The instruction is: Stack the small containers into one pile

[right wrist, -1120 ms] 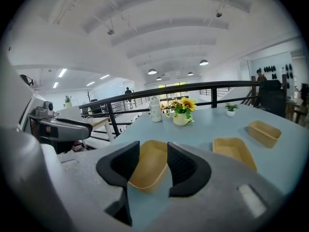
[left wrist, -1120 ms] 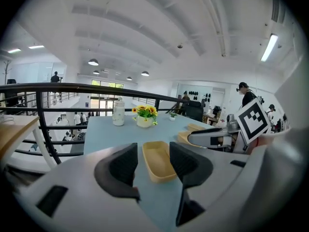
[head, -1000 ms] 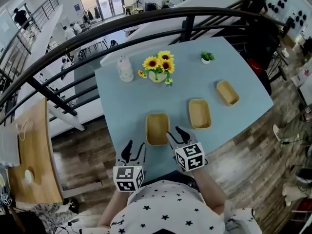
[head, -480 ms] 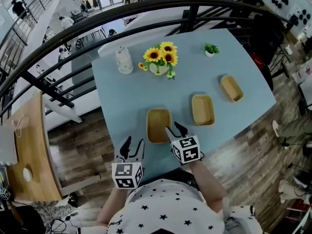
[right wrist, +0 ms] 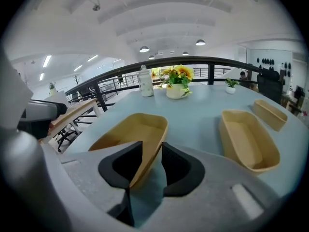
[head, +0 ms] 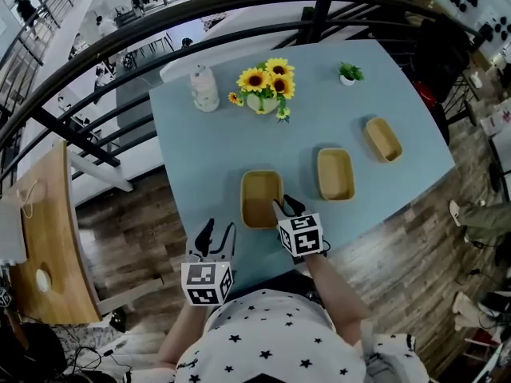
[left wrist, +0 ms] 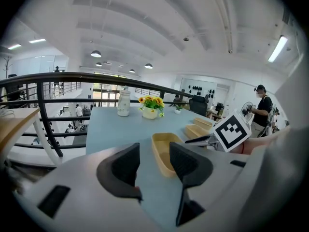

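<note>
Three tan oblong containers lie apart on the blue table (head: pixel 207 150): the near one (head: pixel 261 198), a middle one (head: pixel 335 174) and a far one (head: pixel 382 139). My right gripper (head: pixel 286 207) sits low at the near container's front right corner. Its jaws have just been closing and straddle that container's side wall (right wrist: pixel 153 144), with a gap still showing at the right pad. My left gripper (head: pixel 215 231) hovers open near the table's front edge, left of the near container (left wrist: pixel 166 151), with nothing between its jaws.
A vase of sunflowers (head: pixel 266 90), a white bottle (head: pixel 204 88) and a small potted plant (head: pixel 348 73) stand at the table's far side. A black railing (head: pixel 96 62) curves behind it. A wooden table (head: pixel 48 238) is at the left.
My right gripper has dropped forward onto the near container's corner, and its jaws now stand narrower across the wall. The left gripper has hardly shifted.
</note>
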A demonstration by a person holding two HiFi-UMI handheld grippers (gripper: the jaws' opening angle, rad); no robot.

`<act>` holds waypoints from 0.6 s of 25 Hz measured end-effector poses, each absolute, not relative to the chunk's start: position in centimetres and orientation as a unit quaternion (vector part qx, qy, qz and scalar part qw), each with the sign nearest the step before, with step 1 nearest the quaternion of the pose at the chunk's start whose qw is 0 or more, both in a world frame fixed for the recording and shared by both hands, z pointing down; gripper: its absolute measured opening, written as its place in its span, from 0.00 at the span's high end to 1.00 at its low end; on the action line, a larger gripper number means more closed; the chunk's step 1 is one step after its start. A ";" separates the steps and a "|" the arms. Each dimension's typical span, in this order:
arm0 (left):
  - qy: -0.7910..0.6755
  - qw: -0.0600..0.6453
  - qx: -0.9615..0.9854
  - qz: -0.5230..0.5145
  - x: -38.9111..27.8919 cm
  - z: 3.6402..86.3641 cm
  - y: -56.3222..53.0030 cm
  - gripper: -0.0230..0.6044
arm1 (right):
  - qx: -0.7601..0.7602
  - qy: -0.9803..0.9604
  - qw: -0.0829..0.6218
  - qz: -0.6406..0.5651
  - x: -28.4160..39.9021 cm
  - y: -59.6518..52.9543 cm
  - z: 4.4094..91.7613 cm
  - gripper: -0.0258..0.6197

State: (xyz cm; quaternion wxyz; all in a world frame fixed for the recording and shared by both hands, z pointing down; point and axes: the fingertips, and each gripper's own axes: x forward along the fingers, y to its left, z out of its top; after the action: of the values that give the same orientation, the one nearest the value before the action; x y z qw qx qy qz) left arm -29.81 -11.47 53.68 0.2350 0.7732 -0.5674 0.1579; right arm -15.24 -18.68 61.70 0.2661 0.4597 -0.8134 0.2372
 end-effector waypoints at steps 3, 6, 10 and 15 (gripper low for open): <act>-0.569 0.236 0.771 0.159 -30.0 53.8 -11.3 0.67 | 0.468 -0.807 0.272 0.235 -14.9 -18.9 62.0 0.83; -0.573 0.235 0.769 0.158 -30.2 53.7 -11.0 0.67 | 0.469 -0.807 0.274 0.233 -15.0 -19.0 61.9 0.90; -0.576 0.233 0.768 0.155 -30.2 53.5 -10.6 0.67 | 0.465 -0.809 0.277 0.228 -15.2 -18.7 61.7 0.92; -0.581 0.232 0.765 0.152 -30.2 53.3 -10.0 0.67 | 0.460 -0.815 0.276 0.221 -15.3 -18.3 61.1 0.92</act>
State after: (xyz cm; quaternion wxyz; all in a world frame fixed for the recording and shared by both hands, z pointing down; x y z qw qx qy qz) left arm -30.17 -10.01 53.27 0.2317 0.7655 -0.5807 0.1522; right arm -15.34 -18.33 61.15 0.2758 0.4597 -0.8147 0.2211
